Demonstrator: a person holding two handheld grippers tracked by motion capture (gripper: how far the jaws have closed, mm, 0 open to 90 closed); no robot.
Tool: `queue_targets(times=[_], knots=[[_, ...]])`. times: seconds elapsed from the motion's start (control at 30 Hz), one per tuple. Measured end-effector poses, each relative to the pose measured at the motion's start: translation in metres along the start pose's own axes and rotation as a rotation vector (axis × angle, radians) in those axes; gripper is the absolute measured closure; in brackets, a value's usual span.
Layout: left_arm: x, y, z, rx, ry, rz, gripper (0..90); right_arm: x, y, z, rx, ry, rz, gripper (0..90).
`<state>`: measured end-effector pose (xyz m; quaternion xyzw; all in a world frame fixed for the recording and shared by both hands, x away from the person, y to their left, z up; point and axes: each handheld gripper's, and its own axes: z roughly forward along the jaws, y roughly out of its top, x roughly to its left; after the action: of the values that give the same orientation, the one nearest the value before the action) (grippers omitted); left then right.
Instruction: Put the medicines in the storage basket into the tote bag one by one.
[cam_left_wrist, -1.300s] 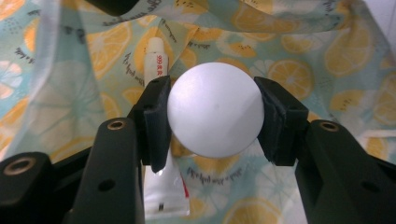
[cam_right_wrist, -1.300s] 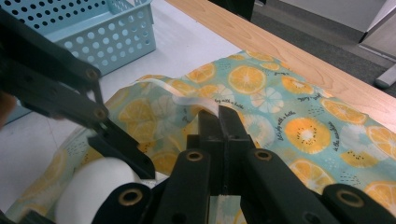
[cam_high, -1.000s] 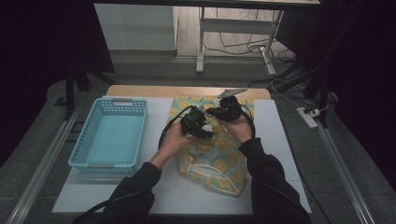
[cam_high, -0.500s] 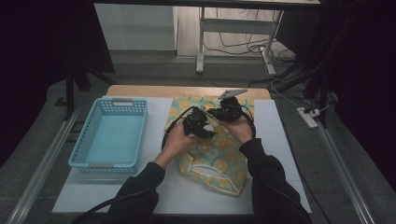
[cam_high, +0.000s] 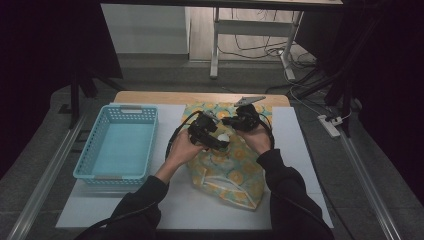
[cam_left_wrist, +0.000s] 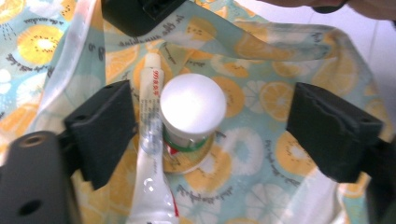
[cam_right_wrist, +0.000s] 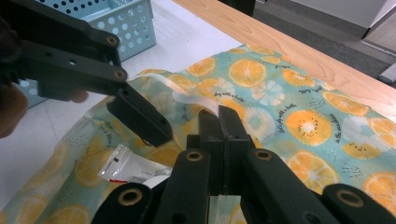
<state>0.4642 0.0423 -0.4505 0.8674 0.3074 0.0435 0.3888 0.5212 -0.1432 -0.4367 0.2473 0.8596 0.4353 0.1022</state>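
1. Since the earlier high view the left gripper (cam_high: 216, 141) has edged slightly, and its jaws have just been opening; they now stand spread wide. The white-capped round jar (cam_left_wrist: 192, 112) and the white squeeze tube (cam_left_wrist: 152, 154) lie between them, but the pads press on neither.
2. The right gripper (cam_right_wrist: 220, 122) has kept its place. Its jaws are pressed together on the pale upper edge of the turquoise fabric pouch printed with orange slices (cam_high: 227, 172), holding the mouth lifted open.
3. The jar and tube rest side by side, touching, inside the pouch's open mouth, on its printed lining. The pouch lies on the white table mat (cam_high: 165, 210), between the person's two hands.
4. The light-blue perforated plastic basket (cam_high: 119, 145) stands on the mat to the pouch's left, apart from it, with nothing in it as far as the high view shows.
5. Judging from this, both items now sit loose in the pouch. What seems left is drawing the left gripper out and letting the mouth fall closed.
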Motion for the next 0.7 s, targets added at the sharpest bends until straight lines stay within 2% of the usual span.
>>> queue_targets(times=[0.2,0.37,0.53,0.7], knots=[[-0.008,-0.008,-0.009,-0.026,-0.025,0.015,2.7,0.001,0.000,-0.001,0.002,0.001,-0.006,90.0],[-0.018,-0.015,-0.016,-0.029,-0.043,0.045,2.1,0.001,-0.002,-0.002,0.003,0.001,-0.006,90.0],[-0.026,-0.024,-0.016,-0.023,-0.088,0.068,1.9,0.002,-0.002,-0.003,0.003,0.002,-0.007,90.0],[-0.032,-0.031,-0.013,-0.027,-0.089,0.088,0.1,0.003,-0.002,-0.003,0.002,0.006,-0.015,90.0]])
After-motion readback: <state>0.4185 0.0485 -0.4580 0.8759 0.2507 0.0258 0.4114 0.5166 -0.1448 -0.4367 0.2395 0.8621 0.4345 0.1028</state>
